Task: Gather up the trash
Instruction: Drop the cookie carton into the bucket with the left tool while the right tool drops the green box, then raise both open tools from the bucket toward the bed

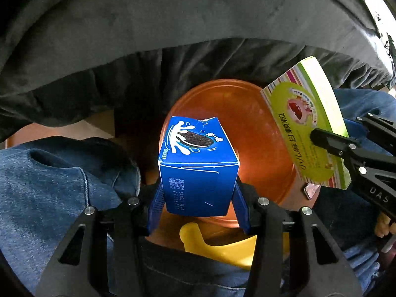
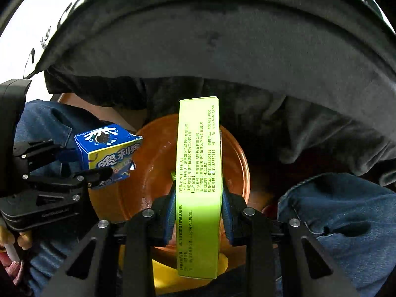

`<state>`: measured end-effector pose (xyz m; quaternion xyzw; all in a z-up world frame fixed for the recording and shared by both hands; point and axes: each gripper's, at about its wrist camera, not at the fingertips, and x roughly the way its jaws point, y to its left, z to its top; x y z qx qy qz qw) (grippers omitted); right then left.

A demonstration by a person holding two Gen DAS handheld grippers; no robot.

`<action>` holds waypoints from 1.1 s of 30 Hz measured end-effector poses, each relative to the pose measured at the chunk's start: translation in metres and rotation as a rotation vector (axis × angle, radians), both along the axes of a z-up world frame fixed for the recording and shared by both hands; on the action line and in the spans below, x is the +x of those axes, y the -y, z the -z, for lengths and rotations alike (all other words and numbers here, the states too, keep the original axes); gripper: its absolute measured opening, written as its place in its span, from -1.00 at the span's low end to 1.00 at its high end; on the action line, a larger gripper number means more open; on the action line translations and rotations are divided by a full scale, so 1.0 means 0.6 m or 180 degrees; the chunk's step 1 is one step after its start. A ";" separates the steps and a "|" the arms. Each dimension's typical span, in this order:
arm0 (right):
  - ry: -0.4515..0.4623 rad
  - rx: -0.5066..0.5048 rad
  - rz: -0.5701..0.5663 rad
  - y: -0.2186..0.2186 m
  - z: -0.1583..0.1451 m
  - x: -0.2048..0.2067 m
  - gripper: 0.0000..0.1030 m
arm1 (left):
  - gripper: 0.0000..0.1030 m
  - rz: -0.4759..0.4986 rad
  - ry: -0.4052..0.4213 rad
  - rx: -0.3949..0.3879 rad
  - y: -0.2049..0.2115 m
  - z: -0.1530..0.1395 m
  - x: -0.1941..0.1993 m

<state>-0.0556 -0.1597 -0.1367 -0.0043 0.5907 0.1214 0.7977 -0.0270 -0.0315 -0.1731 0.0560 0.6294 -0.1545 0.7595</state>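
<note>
My left gripper [image 1: 198, 193] is shut on a blue Oreo cookie box [image 1: 198, 165] and holds it above an orange plastic bin [image 1: 247, 113]. My right gripper [image 2: 198, 198] is shut on a flat lime-green medicine box [image 2: 198, 173], held on edge above the same bin [image 2: 153, 163]. In the left wrist view the green box [image 1: 304, 128] and the right gripper [image 1: 329, 146] are at the right. In the right wrist view the blue box [image 2: 109, 151] and the left gripper [image 2: 74, 173] are at the left. Both boxes hang over the bin's open mouth.
A person in blue jeans [image 1: 54, 180] sits around the bin, knees on both sides [image 2: 341, 212]. A yellow plastic object [image 1: 210, 247] lies just in front of the bin. A dark grey cushion [image 1: 173, 24] or fabric edge overhangs behind.
</note>
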 end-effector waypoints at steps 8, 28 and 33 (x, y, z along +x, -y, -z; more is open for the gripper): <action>-0.0088 0.0053 0.0073 0.001 0.007 -0.001 -0.39 | -0.07 0.0017 -0.0010 0.0050 0.007 0.004 -0.005; 0.0041 0.0086 0.0296 0.027 -0.007 0.009 0.25 | 0.54 0.0011 0.0220 0.0194 0.014 -0.007 -0.004; -0.0015 0.0110 0.0329 0.032 -0.004 0.008 0.25 | 0.54 -0.0028 0.0222 0.0186 0.008 -0.009 -0.002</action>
